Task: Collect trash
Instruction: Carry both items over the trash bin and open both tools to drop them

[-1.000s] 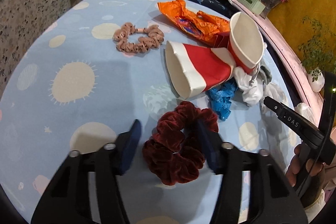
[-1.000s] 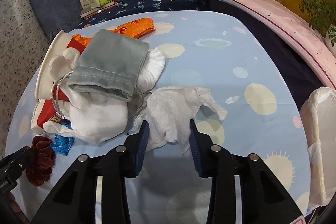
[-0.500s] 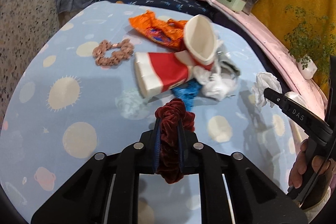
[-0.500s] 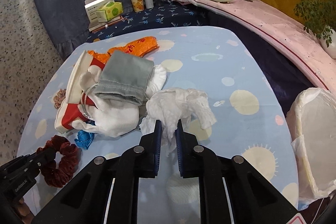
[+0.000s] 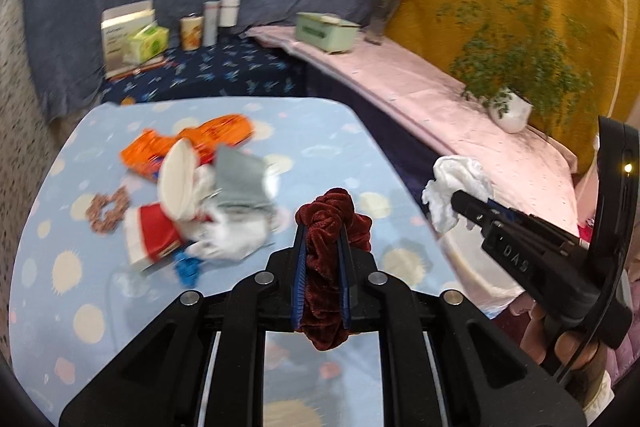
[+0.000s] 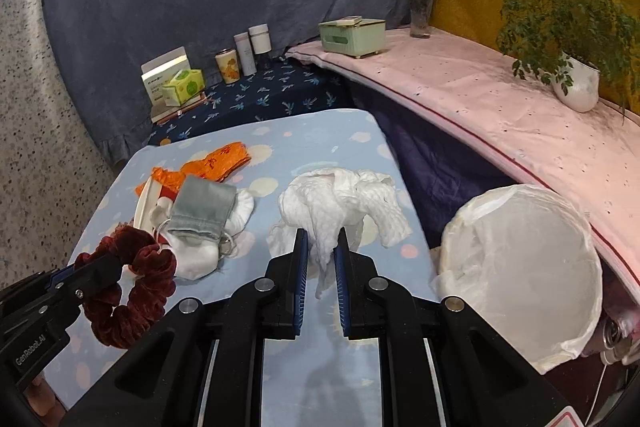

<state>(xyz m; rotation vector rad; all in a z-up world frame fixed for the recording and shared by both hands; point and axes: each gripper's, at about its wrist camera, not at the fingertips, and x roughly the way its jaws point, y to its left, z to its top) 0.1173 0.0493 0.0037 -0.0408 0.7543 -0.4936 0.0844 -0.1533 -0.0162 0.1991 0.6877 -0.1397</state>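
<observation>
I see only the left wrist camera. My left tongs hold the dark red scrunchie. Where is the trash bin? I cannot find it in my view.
Observer: A bin with a white liner stands just off the right edge of the table, beside the right tongs.
Operator: Do the right tongs grip the tissue well?
Observer: Yes, their pads are shut on the white tissue, and a tail of it hangs down between them.
Operator: Is the bin empty?
Observer: The part of the liner's inside that shows looks empty.
</observation>
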